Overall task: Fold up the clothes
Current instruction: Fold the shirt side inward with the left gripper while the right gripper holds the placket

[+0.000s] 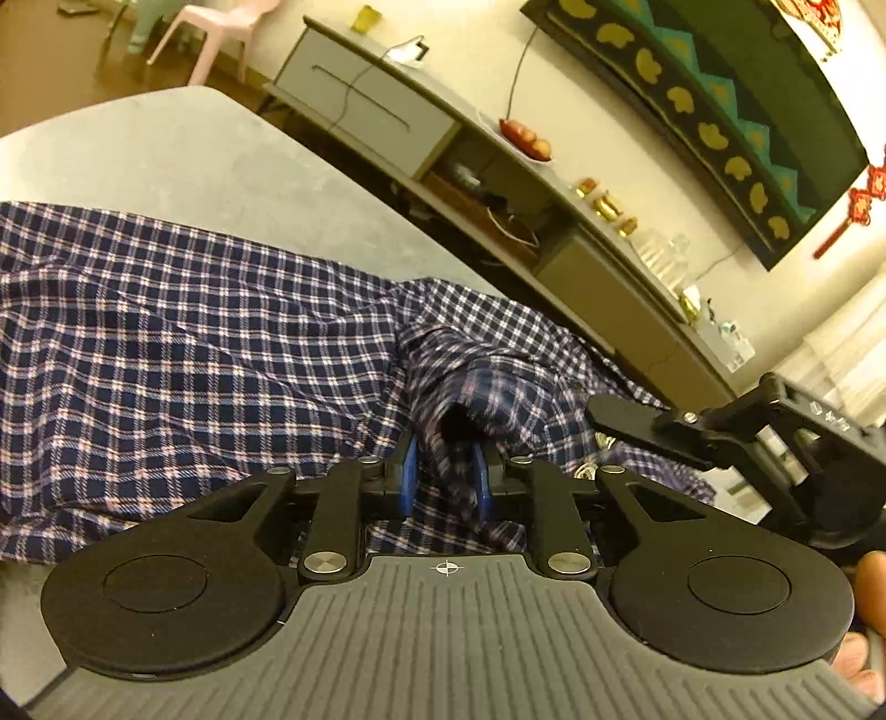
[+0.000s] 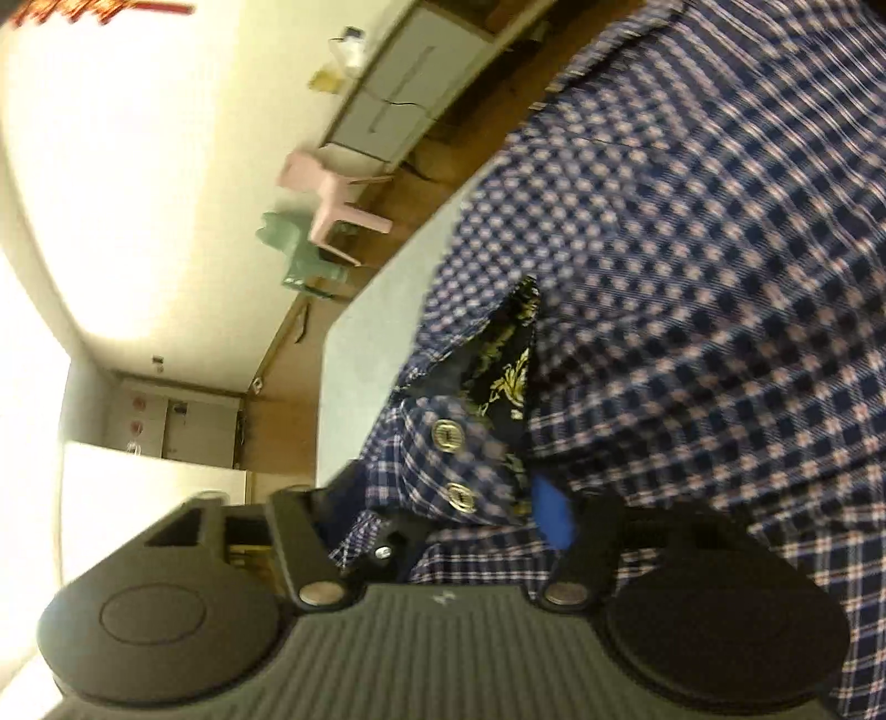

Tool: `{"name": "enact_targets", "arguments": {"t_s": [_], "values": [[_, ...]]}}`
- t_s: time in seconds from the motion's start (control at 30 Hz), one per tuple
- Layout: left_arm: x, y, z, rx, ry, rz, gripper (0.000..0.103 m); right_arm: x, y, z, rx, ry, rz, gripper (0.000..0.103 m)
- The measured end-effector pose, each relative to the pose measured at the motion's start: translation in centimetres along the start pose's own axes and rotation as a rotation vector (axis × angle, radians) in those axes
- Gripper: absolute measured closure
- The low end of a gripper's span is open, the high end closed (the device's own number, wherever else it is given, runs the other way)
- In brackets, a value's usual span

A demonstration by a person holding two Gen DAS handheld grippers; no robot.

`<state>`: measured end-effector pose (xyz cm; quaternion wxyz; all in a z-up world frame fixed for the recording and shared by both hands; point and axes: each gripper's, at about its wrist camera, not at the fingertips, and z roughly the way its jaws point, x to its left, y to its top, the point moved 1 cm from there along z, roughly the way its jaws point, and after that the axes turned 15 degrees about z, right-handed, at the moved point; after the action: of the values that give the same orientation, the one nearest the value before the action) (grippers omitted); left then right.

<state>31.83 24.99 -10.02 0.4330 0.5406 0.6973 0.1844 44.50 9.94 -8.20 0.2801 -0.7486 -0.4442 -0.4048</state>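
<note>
A fold of the plaid shirt is pinched between the jaws of the left gripper, with most of the cloth spread ahead and to the left of them along the desk. The right gripper is clenched on the buttoned edge of the same shirt, whose cloth fills the space ahead and right of its jaws. The right gripper is seen just right of the left one, tilted steeply, so both are held close together at one end of the shirt.

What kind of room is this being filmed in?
Most likely a home living room. A long low sideboard runs along the wall, carrying a plate of fruit and small brass ornaments; a pink plastic chair stands on the wood floor, and a plaid shirt lies on a pale table.
</note>
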Motion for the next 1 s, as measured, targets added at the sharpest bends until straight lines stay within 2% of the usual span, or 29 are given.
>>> {"name": "enact_targets", "arguments": {"t_s": [0.13,0.17,0.2,0.23,0.3,0.37,0.5,0.6,0.73,0.83,0.93,1.0], "values": [[-0.4,-0.3,0.4,0.009,0.007,0.034,0.091,-0.3,0.2,1.1,-0.017,-0.032,0.000,0.051],[-0.6,-0.3,0.4,0.012,0.008,0.046,0.091,-0.3,0.4,1.4,-0.019,-0.046,-0.010,0.061],[-0.8,-0.4,0.5,0.014,0.011,0.058,0.093,-0.1,0.3,1.6,-0.023,-0.060,-0.038,0.082],[-1.0,-0.4,0.5,0.017,0.012,0.068,0.093,0.3,0.1,1.7,-0.029,-0.066,-0.079,0.090],[-1.4,-0.4,0.5,0.020,0.001,0.080,0.092,1.4,-0.6,0.6,-0.074,-0.061,-0.149,0.097],[-2.0,-0.4,0.4,0.017,-0.015,0.086,0.089,2.9,-1.8,-2.1,-0.139,-0.055,-0.248,0.098],[-3.8,-0.6,0.1,0.015,-0.081,0.109,0.079,4.5,-4.8,-10.4,-0.289,-0.073,-0.403,0.098],[-5.9,-1.2,-0.3,0.044,-0.154,0.117,0.078,3.7,-7.3,-17.1,-0.421,-0.118,-0.440,0.098],[-9.0,-2.8,-1.2,0.109,-0.256,0.108,0.078,-0.2,-12.5,-24.4,-0.570,-0.192,-0.421,0.098],[-11.3,-4.2,-2.1,0.145,-0.301,0.119,0.078,-4.2,-16.6,-26.4,-0.614,-0.246,-0.397,0.098],[-13.0,-5.3,-3.0,0.170,-0.323,0.123,0.078,-7.8,-20.0,-26.6,-0.635,-0.274,-0.362,0.098],[-13.7,-6.0,-3.4,0.180,-0.337,0.124,0.078,-8.9,-21.7,-26.0,-0.657,-0.284,-0.375,0.098]]}}
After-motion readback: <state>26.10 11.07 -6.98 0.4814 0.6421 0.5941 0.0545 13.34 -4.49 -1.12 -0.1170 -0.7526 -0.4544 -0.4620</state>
